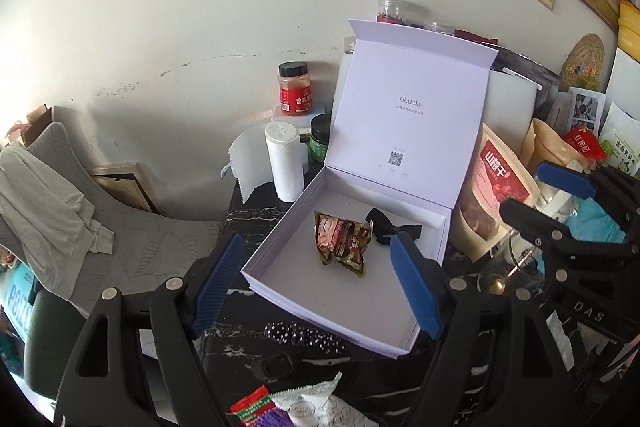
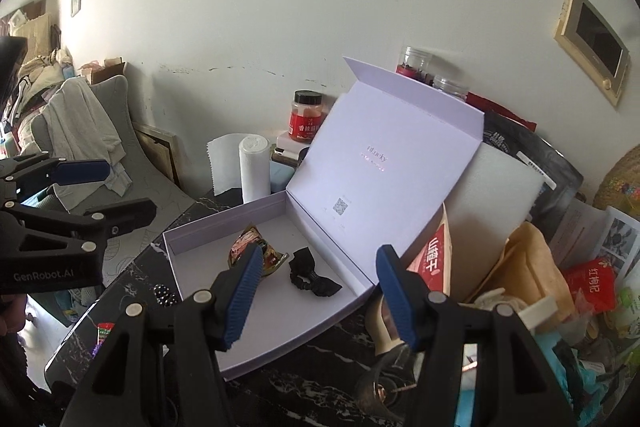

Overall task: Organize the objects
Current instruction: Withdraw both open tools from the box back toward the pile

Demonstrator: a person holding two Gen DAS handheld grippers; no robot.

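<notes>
Each camera sits behind its own tool and looks forward and downward along the two blue-padded fingers. The left wrist view faces the open white box [image 1: 332,291] on the dark bench [image 1: 256,223] from its near left corner, the right wrist view from its right. Both share the box, its raised lid [image 2: 384,163] and the wall behind, and each catches the other tool at its edge.

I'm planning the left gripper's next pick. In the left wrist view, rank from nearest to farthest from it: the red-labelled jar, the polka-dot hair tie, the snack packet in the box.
From the left gripper:
1. Polka-dot hair tie, on the dark table just in front of the box.
2. Snack packet, inside the open box, mid-floor.
3. Red-labelled jar, far back by the wall.
</notes>
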